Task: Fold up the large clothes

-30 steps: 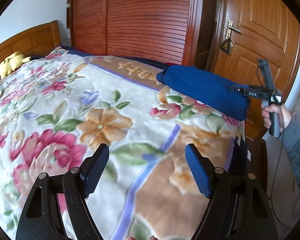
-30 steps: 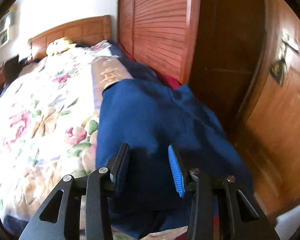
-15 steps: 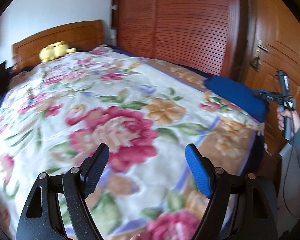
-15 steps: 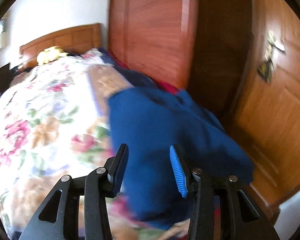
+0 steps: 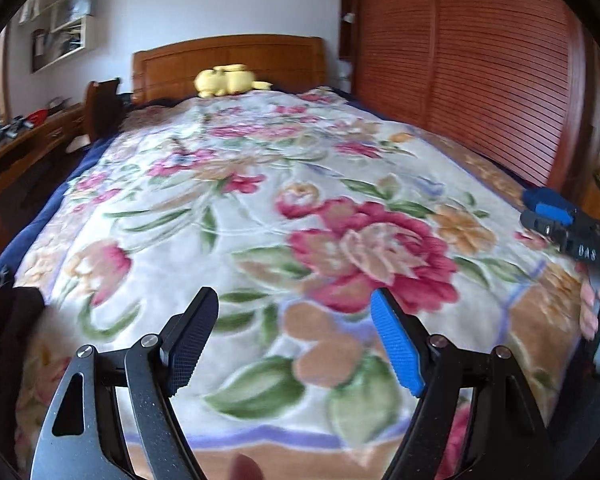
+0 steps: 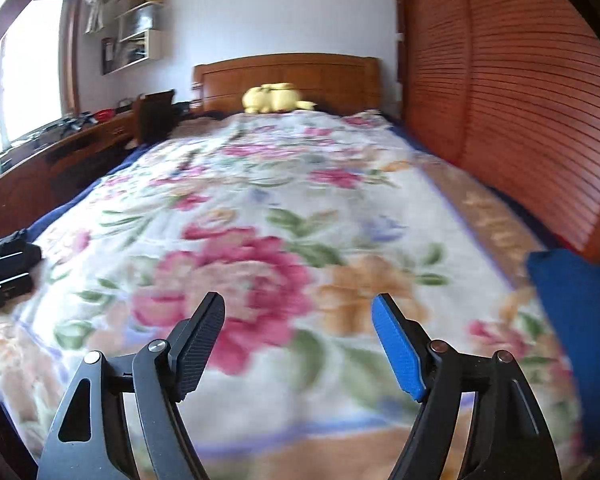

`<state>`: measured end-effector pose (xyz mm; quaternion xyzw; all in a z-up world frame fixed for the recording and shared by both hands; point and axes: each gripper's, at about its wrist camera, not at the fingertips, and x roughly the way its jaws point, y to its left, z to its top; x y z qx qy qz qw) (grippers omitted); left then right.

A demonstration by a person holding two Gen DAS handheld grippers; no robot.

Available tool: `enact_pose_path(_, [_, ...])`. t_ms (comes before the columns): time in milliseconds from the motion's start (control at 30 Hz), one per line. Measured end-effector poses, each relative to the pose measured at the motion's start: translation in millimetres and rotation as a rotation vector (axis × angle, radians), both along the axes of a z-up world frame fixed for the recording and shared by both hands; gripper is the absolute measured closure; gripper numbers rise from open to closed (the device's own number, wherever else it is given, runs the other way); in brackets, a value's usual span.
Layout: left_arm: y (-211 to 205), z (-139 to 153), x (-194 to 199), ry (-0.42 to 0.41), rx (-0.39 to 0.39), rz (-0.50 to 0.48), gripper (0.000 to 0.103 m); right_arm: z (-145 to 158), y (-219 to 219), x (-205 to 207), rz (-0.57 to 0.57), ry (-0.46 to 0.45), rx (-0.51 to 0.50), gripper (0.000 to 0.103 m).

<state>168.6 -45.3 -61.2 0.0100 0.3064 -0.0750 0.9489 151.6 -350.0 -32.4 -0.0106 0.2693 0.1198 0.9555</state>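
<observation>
Floral blanket (image 6: pixel 260 208) bears blue garment (image 6: pixel 576 304), right of spread right hand-held gripper (image 6: pixel 298 340).

The floral blanket (image 6: pixel 260 216) lies broad and bare across the middle of the bed, giving open passage from the foot up to the yellow plush toy (image 6: pixel 276 98) at the headboard (image 6: pixel 288 74). A folded blue garment (image 6: pixel 576 316) blocks the right edge beside the slatted wardrobe (image 6: pixel 520 100). What seems, through the blur, to be dark clothing (image 6: pixel 4 276) crowds the left edge.
</observation>
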Motion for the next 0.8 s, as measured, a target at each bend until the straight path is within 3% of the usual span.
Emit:
enact_pose_path(233, [24, 0, -6, -0.057, 0.010, 0.084, 0.024, -10, 53, 1, 0.067, -0.053, 0.057, 0.025])
enact_pose_path(433, [30, -8, -13, -0.066, -0.003, 0.109, 0.024, -33, 63, -12, 0.090, -0.112, 0.023, 0.025])
enact_pose_path(500, [31, -9, -13, -0.071, -0.008, 0.120, 0.024, -50, 68, 1, 0.093, -0.114, 0.016, 0.025])
enact_pose_path(800, [25, -13, -13, -0.074, 0.016, 0.132, 0.024, -48, 65, 0, 0.097, -0.105, 0.034, 0.025])
